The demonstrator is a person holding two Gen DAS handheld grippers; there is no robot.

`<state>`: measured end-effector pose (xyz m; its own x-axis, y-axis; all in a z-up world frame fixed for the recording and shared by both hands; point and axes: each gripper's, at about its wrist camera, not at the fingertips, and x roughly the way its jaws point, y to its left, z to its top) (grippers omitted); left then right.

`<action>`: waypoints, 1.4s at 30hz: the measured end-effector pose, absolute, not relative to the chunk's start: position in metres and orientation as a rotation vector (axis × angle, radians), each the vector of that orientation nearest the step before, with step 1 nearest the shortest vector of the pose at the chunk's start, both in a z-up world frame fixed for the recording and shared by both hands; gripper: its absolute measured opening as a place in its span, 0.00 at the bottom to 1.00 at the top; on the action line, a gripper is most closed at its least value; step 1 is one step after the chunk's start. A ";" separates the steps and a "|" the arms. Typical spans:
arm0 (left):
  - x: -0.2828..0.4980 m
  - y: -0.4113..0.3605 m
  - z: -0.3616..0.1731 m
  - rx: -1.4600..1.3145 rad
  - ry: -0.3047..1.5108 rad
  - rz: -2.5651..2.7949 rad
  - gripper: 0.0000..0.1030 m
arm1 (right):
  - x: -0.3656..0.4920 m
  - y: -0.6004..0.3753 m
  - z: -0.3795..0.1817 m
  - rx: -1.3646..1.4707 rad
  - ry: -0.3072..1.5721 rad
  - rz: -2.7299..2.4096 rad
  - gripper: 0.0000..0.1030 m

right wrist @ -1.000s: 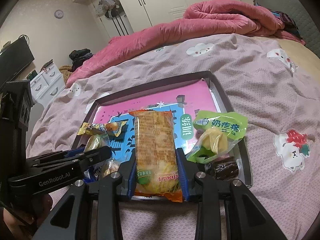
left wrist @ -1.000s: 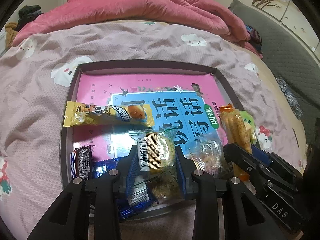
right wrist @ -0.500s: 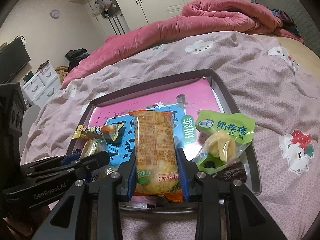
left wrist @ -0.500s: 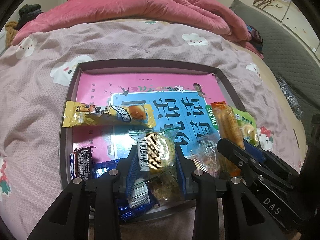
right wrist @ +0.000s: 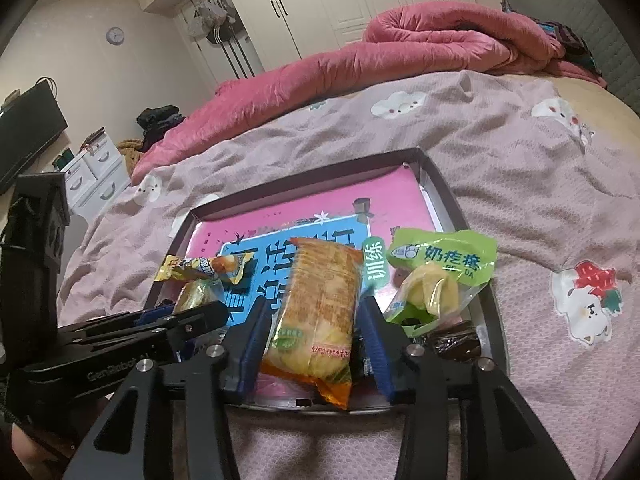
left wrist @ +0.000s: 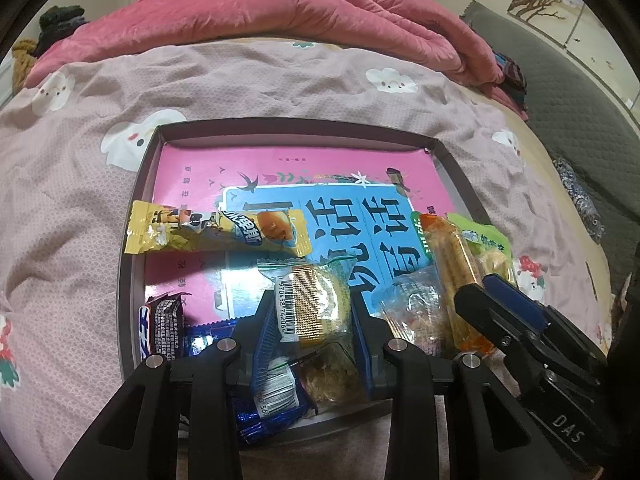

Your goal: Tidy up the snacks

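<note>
In the left wrist view, the left gripper (left wrist: 312, 320) is clenching a clear-wrapped cake (left wrist: 314, 304), whose long axis is running toward 12 o'clock over the tray (left wrist: 132, 248). At 3 o'clock, the right gripper (right wrist: 316, 340) is easing its jaws apart around the orange cracker pack (right wrist: 320, 312), likewise pointing to 12 o'clock; the pack is lying on the tray's near edge, seemingly just released.

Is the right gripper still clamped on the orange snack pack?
No, opening. The right gripper shows gaps beside the orange snack pack, which lies in the tray.
</note>
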<state>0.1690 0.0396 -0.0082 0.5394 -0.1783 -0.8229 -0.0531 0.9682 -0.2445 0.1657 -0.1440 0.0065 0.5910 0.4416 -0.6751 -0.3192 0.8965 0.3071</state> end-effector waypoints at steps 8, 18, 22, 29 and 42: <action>0.162 0.040 -0.001 -0.263 0.984 -0.086 0.48 | 0.157 -0.146 0.016 0.157 0.808 0.457 0.49; 0.144 0.042 0.021 -0.254 0.947 -0.066 0.64 | 0.137 -0.150 0.037 0.122 0.739 0.458 0.56; 0.131 0.041 0.030 -0.244 0.932 -0.050 0.69 | 0.123 -0.152 0.050 0.087 0.695 0.446 0.63; 0.100 0.036 0.041 -0.201 0.929 -0.025 0.76 | 0.092 -0.157 0.063 0.022 0.653 0.393 0.80; 0.035 0.031 0.029 -0.197 0.980 0.001 0.78 | 0.049 -0.174 0.043 -0.019 0.747 0.339 0.90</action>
<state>0.0354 0.0307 0.0287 0.5588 -0.0877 -0.8247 -0.0901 0.9821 -0.1655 0.0485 -0.1743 0.0433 0.6820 0.2954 -0.6691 -0.3088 0.9456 0.1028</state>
